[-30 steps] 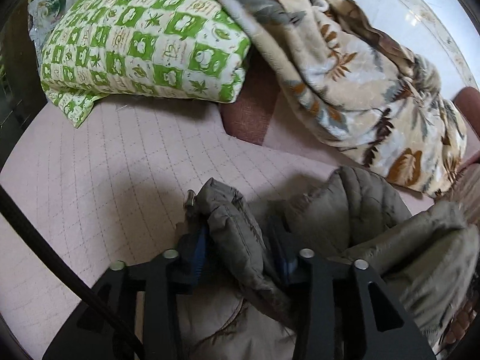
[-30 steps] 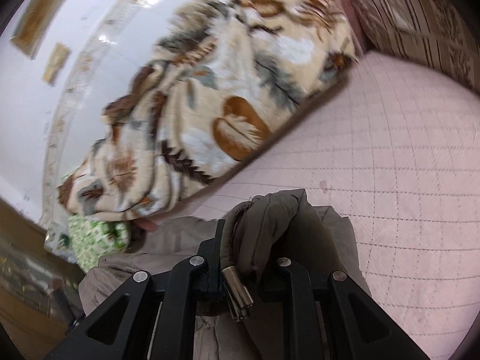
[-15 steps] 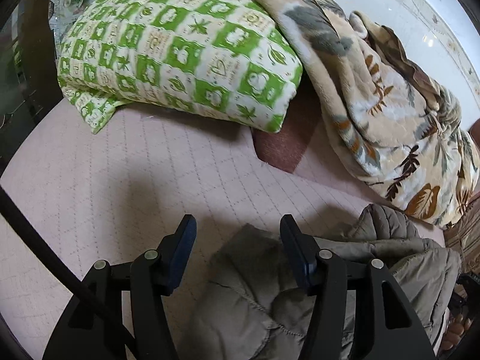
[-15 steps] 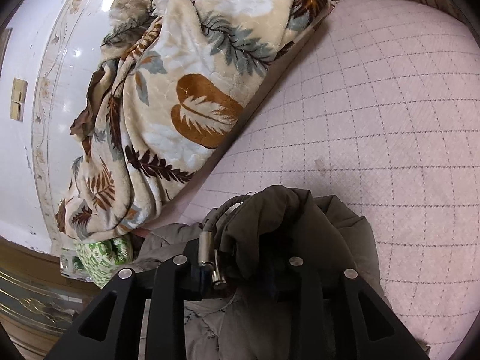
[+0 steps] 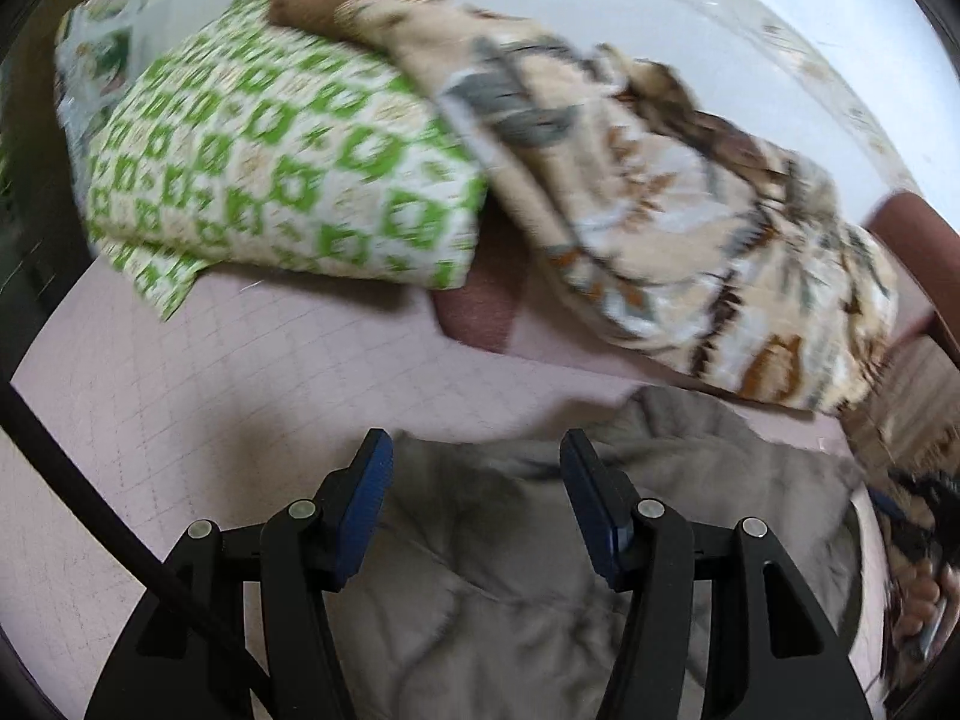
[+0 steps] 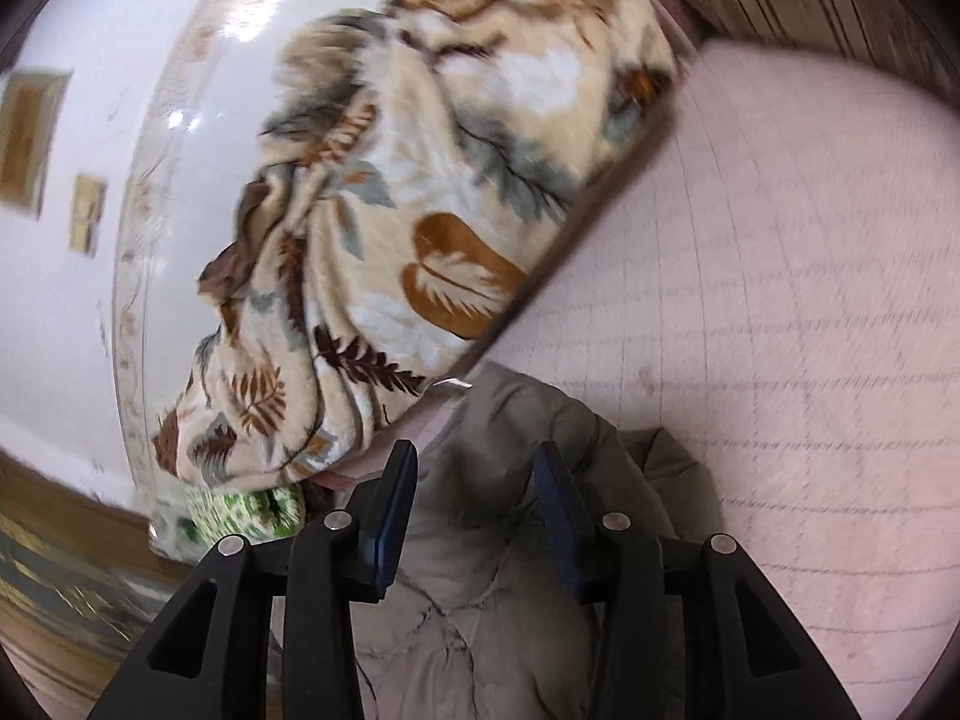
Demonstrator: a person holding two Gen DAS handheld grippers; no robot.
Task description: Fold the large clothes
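A grey-olive quilted jacket (image 5: 510, 546) lies on the pink quilted bed cover (image 5: 198, 414). My left gripper (image 5: 477, 450) is open above the jacket, holding nothing. In the right wrist view the same jacket (image 6: 480, 600) lies bunched under my right gripper (image 6: 477, 456), which is open, its blue pads apart with a fold of jacket rising between them but not clamped. The right gripper also shows blurred at the right edge of the left wrist view (image 5: 918, 516).
A green-and-white patterned pillow (image 5: 270, 174) and a beige leaf-print blanket (image 5: 672, 228) lie at the head of the bed against the white wall. The blanket (image 6: 420, 228) sits just behind the jacket. Pink cover (image 6: 780, 330) extends to the right.
Both grippers have let go of the jacket: the left opened first, the right opened in the last half second. The jacket now lies on the bed. Both cameras are moving.
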